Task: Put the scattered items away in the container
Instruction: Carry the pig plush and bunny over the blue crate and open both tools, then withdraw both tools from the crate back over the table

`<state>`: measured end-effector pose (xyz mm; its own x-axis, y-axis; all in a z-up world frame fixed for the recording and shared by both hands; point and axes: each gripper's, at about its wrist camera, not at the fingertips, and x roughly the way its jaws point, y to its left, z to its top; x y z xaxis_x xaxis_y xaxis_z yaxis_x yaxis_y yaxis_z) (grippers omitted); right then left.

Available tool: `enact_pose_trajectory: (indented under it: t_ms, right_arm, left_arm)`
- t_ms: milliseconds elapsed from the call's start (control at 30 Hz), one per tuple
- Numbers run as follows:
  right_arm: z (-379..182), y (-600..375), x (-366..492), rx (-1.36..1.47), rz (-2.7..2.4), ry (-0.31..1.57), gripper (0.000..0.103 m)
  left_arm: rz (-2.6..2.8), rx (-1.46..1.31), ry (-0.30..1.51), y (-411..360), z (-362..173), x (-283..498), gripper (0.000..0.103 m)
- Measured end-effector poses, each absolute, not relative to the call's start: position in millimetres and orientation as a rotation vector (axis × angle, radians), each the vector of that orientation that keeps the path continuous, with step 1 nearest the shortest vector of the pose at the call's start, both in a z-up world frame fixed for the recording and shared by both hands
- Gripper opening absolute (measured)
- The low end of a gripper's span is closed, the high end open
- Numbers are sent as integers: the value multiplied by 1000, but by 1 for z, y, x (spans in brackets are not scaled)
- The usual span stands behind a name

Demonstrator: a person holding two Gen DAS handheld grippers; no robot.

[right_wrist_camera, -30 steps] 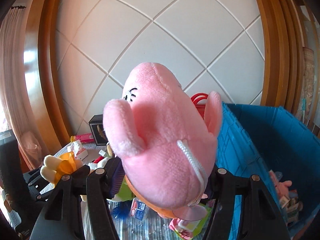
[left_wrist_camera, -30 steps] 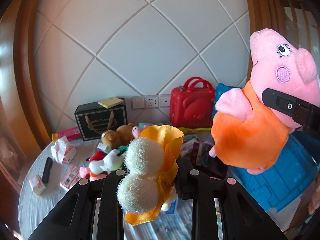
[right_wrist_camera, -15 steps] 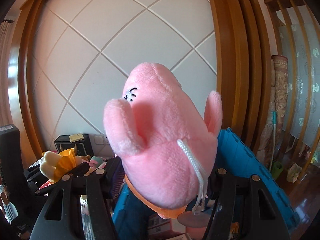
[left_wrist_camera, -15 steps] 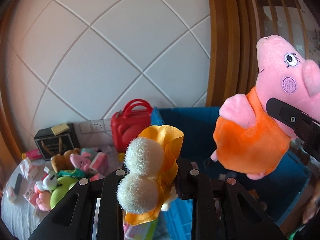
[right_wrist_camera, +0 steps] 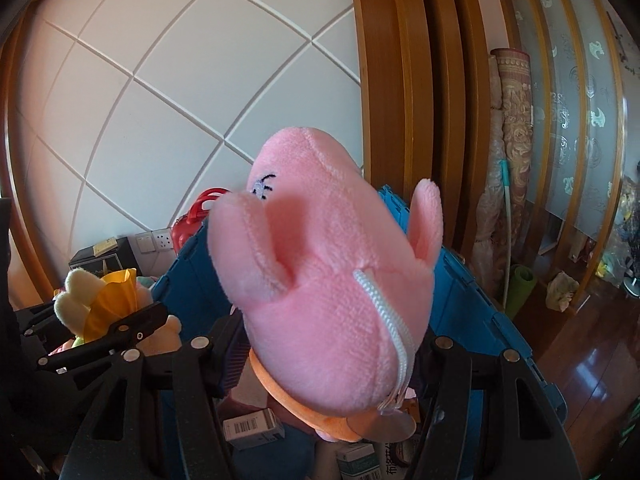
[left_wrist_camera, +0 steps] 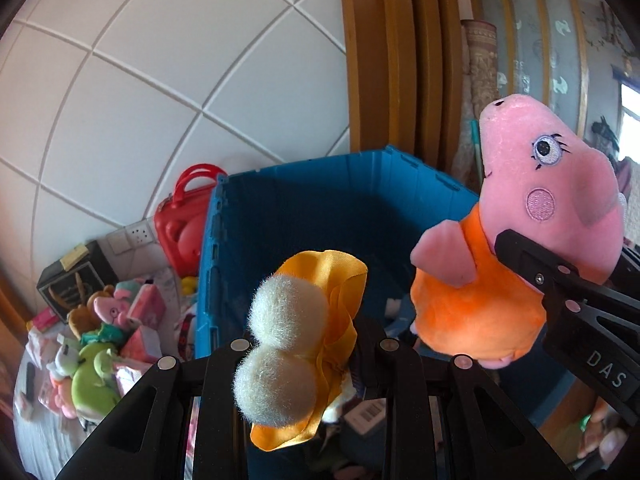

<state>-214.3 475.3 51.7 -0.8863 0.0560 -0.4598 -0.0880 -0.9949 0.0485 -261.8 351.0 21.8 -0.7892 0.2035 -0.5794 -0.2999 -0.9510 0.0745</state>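
Observation:
My left gripper (left_wrist_camera: 312, 354) is shut on a small plush with cream pom-poms and an orange ribbon (left_wrist_camera: 304, 340), held above the open blue crate (left_wrist_camera: 320, 200). My right gripper (right_wrist_camera: 320, 344) is shut on a pink pig plush in an orange dress (right_wrist_camera: 324, 292), also over the crate (right_wrist_camera: 472, 304). The pig (left_wrist_camera: 540, 208) and the right gripper's finger (left_wrist_camera: 532, 268) show at the right of the left wrist view. The left gripper and its plush (right_wrist_camera: 96, 300) show at the left of the right wrist view.
A table at the left holds several plush toys (left_wrist_camera: 96, 368), small packets, a black box (left_wrist_camera: 72, 276) and a red case (left_wrist_camera: 180, 220). Boxes (right_wrist_camera: 252, 428) lie inside the crate. Panelled wall and wooden pillars stand behind.
Both grippers have swung right from above the table to above the blue crate, each still holding its plush.

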Motion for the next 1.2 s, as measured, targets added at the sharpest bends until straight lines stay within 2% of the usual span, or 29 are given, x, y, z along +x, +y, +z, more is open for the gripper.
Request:
enact_pose_trajectory:
  t_ms: [200,300,367,433,467,500,533,600,667,900,1200]
  right_arm:
    - [39,496,-221,-786,2949,109,62]
    - [34,499,-224,-803,2934,104,62]
    - [32,504,-228,-817,2916,105,63]
    - [30,504,-228,-824,2904,109,65]
    - [29,506,-229,-826,2900,115,68]
    - [28,508,-229,-818,2892,118,71]
    - [29,509,-229,-805,2883,119,81]
    - [32,512,-228,-784,2874,126,89]
    - [33,514,-229,-779,2857,123,103]
    - [30,514,-231,-789,2830,146,103]
    - [32,492,-228,-783,2852,119,103]
  left_arm:
    - [2703,-914,255,367,7,-268,26]
    - [2697,-925,255,371,3,-271,30]
    - [2696,-914,261,373,2,-272,45]
    - [2709,-892,267,374,2,-271,77]
    - [2719,-882,270,375,2,-270,80]
    - [2723,-873,274,374,2,-270,80]
    - [2717,-876,275,374,2,-271,80]
    - [2709,-888,267,373,1,-273,81]
    - [2705,-889,253,370,1,-274,84]
    - [2744,-851,181,352,7,-270,101]
    - [2790,-789,159,326,18,-259,102]
